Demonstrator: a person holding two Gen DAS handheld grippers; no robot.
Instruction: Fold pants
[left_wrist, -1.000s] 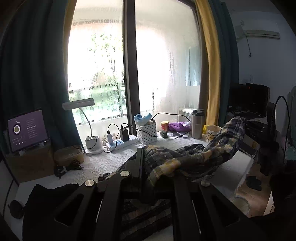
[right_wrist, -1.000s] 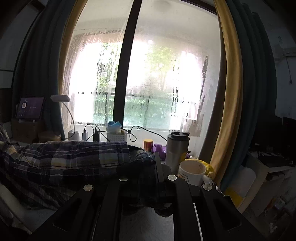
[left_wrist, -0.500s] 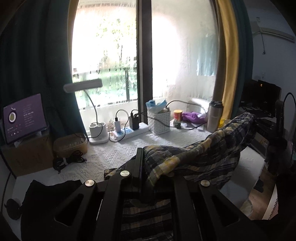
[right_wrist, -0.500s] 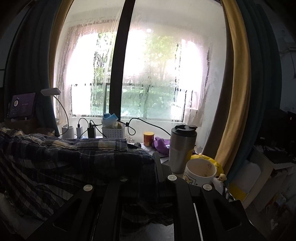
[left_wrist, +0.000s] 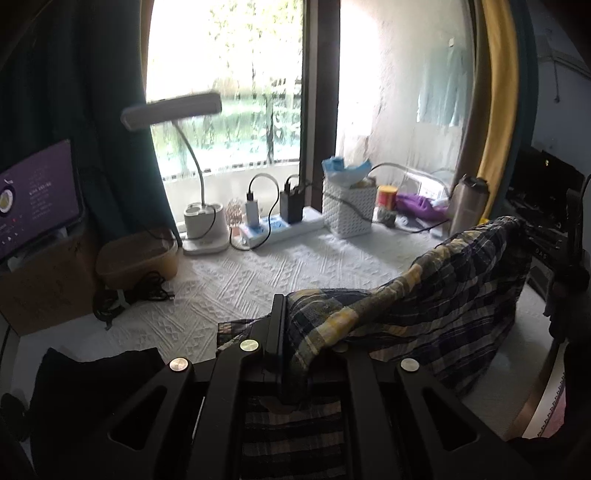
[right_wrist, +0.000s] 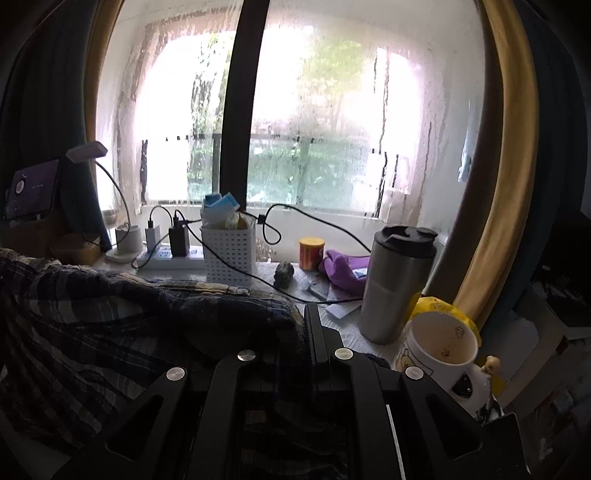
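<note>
The plaid pants (left_wrist: 424, 306), dark blue with yellow and white checks, hang stretched between my two grippers above the white textured tablecloth (left_wrist: 258, 280). My left gripper (left_wrist: 291, 321) is shut on one edge of the cloth, which drapes over its fingers and runs up to the right. In the right wrist view my right gripper (right_wrist: 303, 325) is shut on the other edge of the pants (right_wrist: 129, 314), and the fabric spreads out to the left. More plaid cloth lies under both grippers.
Along the window stand a desk lamp (left_wrist: 199, 221), a power strip (left_wrist: 277, 225) with chargers, a white basket (left_wrist: 349, 210), a steel tumbler (right_wrist: 399, 280) and a mug (right_wrist: 439, 350). A tablet (left_wrist: 33, 195) sits at left. Dark cloth (left_wrist: 92, 387) lies near the table's front left.
Both grippers have carried the pants forward toward the window and somewhat lower; the lamp, basket, tumbler and mug appear larger and closer. Both grips have stayed shut.
</note>
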